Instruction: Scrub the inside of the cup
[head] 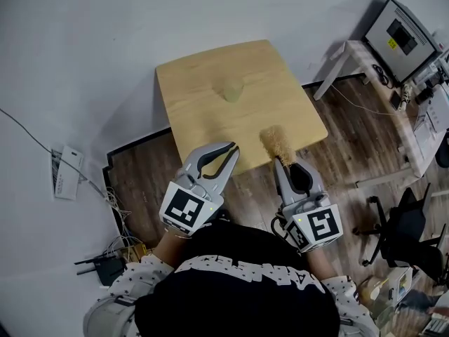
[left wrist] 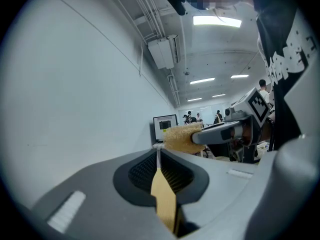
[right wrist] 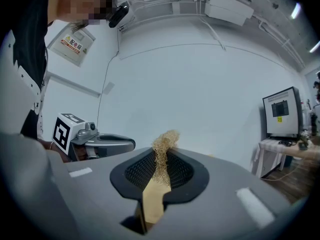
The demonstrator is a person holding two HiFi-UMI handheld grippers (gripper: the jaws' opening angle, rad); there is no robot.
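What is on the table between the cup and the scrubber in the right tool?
Nothing: in the head view only bare tabletop lies between the cup and the scrubber in the right tool.

Wooden table [head: 203, 97], plank floor [head: 140, 177] (white wall [right wrist: 200, 84])

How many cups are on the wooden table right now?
1. The cup stands by itself toward the far middle of the wooden table, beyond the scrubber clamped in the right hand-held gripper. No other cup shows in any view.
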